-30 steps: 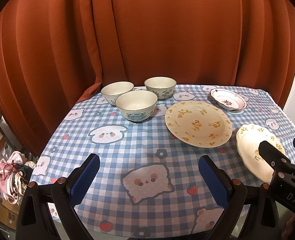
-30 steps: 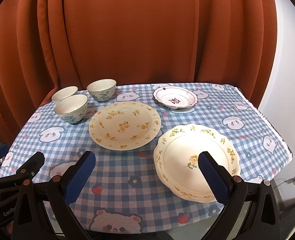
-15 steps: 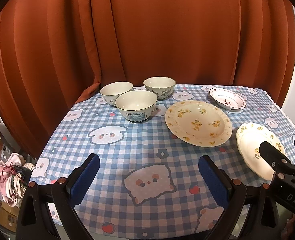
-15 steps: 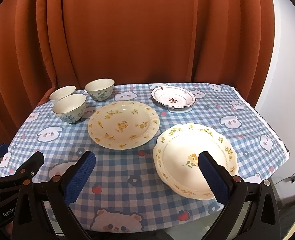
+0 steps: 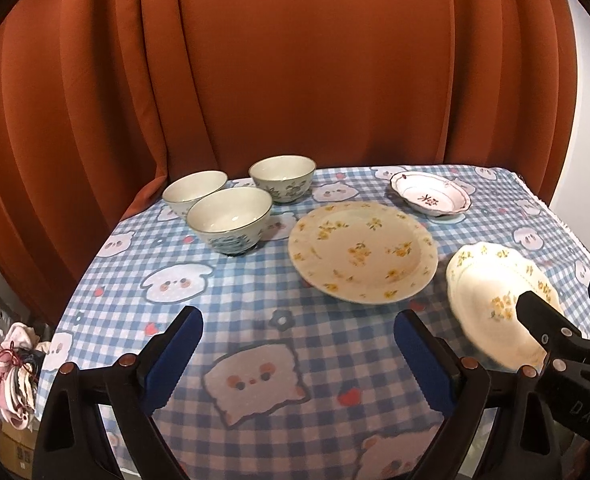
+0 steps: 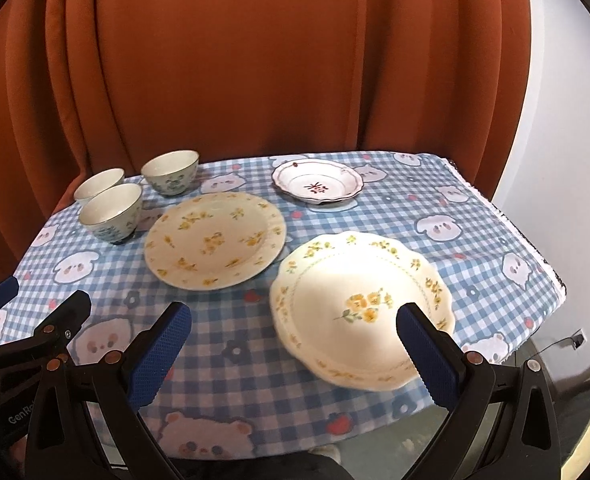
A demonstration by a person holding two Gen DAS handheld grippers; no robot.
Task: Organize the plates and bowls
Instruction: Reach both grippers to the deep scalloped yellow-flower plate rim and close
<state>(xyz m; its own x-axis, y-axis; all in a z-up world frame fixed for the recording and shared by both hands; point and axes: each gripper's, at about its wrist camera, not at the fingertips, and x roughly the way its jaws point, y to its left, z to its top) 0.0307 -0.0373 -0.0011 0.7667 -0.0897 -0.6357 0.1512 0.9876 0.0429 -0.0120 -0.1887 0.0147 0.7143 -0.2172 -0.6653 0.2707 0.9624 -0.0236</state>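
Right wrist view: the right claw (image 6: 293, 344) hangs spread and empty over the near edge of the bench (image 6: 491, 236), its fingers bracketing the near rim of the scalloped plate (image 6: 351, 280) without touching it. Left wrist view: the left claw (image 5: 299, 354) is likewise spread and empty, above bare checked cloth near the near edge.

Crockery layout:
- Scalloped plate: near right corner, lying flat.
- Round floral plate (image 6: 215, 240): centre of the bench, just beside the scalloped plate, not overlapping it.
- Small red-patterned dish (image 6: 317, 186): toward the far edge, right of centre.
- Three bowls (image 5: 231, 220): clustered at the far left corner, upright, close together; whether their sides touch cannot be determined.

Task status: judged from this layout, no sorting is complete. No plate rests on another, and no bowl is nested in another. Remaining work appears to be stacking the three flat pieces and nesting the three bowls. The right claw's position suggests the scalloped plate is the first item to be gripped.
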